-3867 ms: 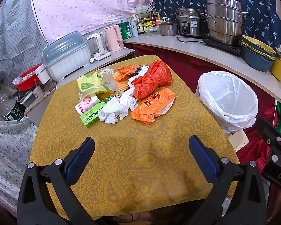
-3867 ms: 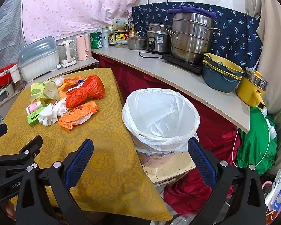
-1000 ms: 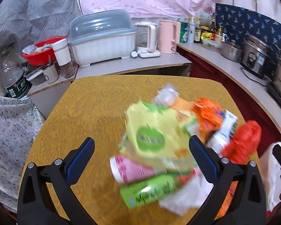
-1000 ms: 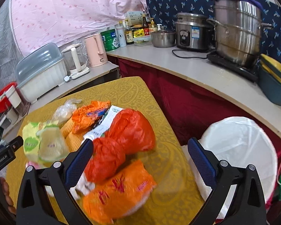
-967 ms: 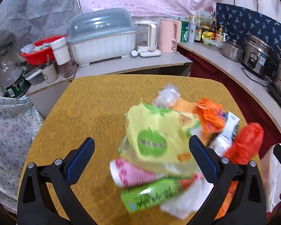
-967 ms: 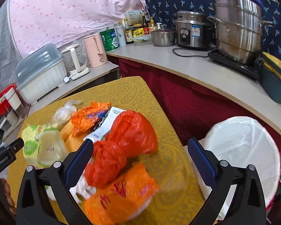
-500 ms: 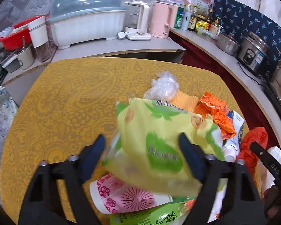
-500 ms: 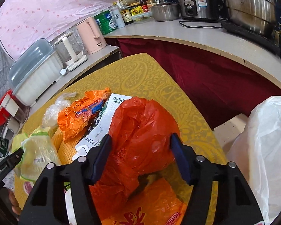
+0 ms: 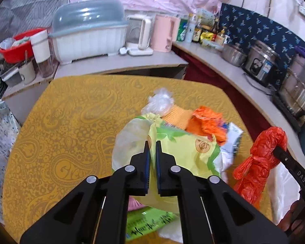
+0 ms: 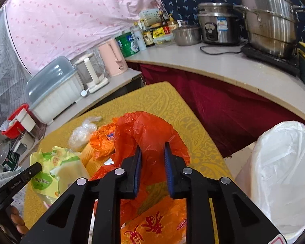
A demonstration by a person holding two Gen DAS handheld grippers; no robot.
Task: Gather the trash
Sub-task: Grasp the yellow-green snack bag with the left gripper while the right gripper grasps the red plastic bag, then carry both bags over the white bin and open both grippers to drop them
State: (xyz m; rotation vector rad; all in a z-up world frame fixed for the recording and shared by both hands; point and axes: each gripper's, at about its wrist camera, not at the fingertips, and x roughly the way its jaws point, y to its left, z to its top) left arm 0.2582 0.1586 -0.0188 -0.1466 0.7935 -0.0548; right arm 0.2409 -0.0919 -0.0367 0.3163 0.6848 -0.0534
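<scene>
Left gripper pinches the yellow-green bag tight; right gripper clamps the red bag beside the bin

Both wrist views look down from close above the yellow table, sharing its trash pile and the counter behind.

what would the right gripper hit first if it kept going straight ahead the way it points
Its fingers are already clamped on the red plastic bag, so the right gripper would only push that bag toward the yellow tablecloth beyond; depth is unclear.
</scene>
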